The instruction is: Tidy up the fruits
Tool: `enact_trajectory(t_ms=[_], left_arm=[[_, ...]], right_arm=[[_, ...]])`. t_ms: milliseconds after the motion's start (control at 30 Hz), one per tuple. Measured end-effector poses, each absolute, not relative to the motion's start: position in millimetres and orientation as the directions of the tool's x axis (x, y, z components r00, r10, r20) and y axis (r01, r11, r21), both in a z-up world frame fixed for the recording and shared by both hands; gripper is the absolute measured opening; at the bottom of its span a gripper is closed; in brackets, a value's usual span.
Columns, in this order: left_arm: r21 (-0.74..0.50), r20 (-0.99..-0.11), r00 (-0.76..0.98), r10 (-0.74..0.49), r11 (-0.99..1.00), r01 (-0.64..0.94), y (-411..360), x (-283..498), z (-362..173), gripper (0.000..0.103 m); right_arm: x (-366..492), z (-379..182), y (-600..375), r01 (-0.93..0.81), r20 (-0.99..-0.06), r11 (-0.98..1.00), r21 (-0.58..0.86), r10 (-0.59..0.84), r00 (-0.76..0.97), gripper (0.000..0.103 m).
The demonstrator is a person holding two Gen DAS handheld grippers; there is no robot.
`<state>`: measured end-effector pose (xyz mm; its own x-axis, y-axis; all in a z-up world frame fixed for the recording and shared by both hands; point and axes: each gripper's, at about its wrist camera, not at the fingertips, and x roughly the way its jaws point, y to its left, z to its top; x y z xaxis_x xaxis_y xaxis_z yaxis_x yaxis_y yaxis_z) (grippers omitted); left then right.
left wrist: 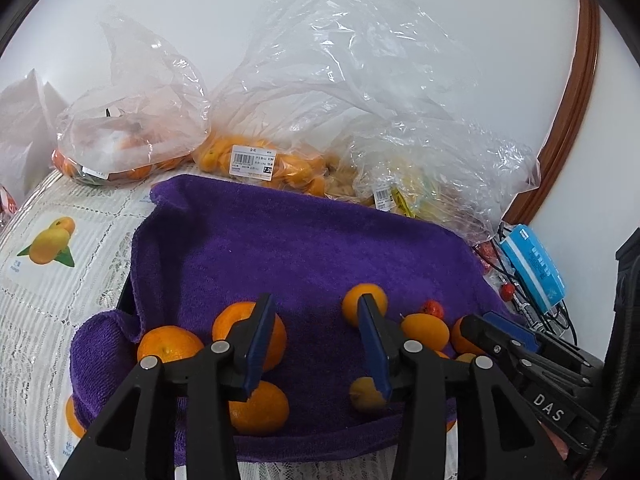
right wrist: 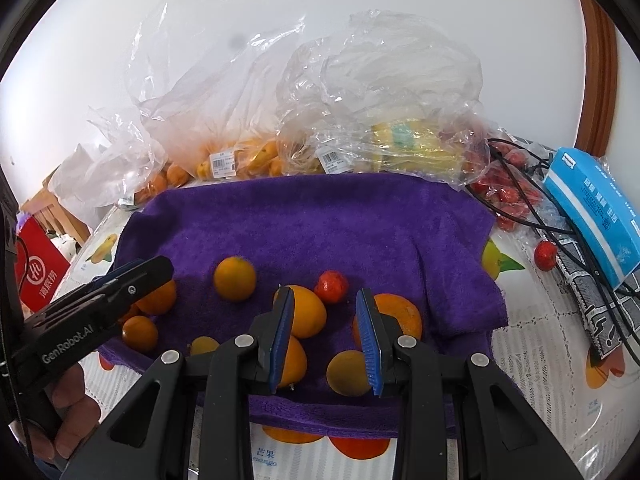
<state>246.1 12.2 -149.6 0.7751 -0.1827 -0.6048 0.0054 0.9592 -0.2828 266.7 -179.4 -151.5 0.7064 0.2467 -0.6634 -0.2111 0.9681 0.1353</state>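
Fruits: loose oranges, smaller yellow-orange ones and a small red fruit lie scattered on the purple towel [left wrist: 304, 248], near its front edge; more fruit is bagged behind it.

Left wrist view
- Left gripper [left wrist: 316, 344]: jaws apart, nothing between the pads; it hovers over bare towel.
- Large oranges: one [left wrist: 244, 326] partly behind the left finger, one [left wrist: 170, 346] just beside it, a third [left wrist: 260, 408] nearer the towel's front edge.
- Round orange [left wrist: 362, 300]: behind the tip of the right finger; contact cannot be told.
- Oval yellow-orange fruit [left wrist: 426, 330]: to the right, with the small red fruit [left wrist: 434, 308] just behind it.
- Right gripper [left wrist: 504, 338]: enters from the right over that cluster.
- Plastic bags [left wrist: 320, 92]: crumpled along the towel's far edge, labelled bag of oranges [left wrist: 256, 160] among them.

Right wrist view
- Right gripper [right wrist: 326, 338]: jaws parted a little, gripping nothing; purple towel [right wrist: 312, 224] shows through the gap.
- Flanking fruit: an oval orange [right wrist: 306, 312] behind the left finger, a large orange [right wrist: 400, 318] behind the right one, a smaller yellow one [right wrist: 346, 372] low beside the right pad.
- Left gripper [right wrist: 156, 270]: reaches in from the left; its opening cannot be read here. A hand [right wrist: 70, 408] holds its handle.
- Blue box [right wrist: 596, 208]: off the towel at right, beside cables and red fruit.

Handling (judgement)
- Feel: probably light, firm-skinned, smooth and prone to roll; the red fruit looks softer and bruisable.
- Where to hold: across the widest middle, pads on opposite sides; the ovals across the short axis.
- Caution: tight neighbours may be nudged on approach.
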Motion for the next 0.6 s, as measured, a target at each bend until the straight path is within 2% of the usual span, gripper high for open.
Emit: enact_trajectory(t_ms=[233,400,600], left_arm=[[-0.293,-0.585,0.788,-0.192,0.956,0.015,13.7,241.5,-143.5,0.048],[-0.222,-0.552,0.822,-0.139,0.975,0.016,10.3,232.4,-129.6,0.057],[-0.211,-0.577,0.810,-0.105,0.977,-0.024,19.1,228.3,-115.1,0.068]], right_arm=[[269.7,-154.0,-180.8,-0.195,-0.670,0.973,0.120,0.224,0.708,0.033],[268.5,-151.2,-182.3,-0.190,-0.662,0.976,0.109,0.213,0.718,0.033],[261.6,-138.6,-182.6,-0.184,-0.639,0.973,0.137,0.229,0.735,0.041]])
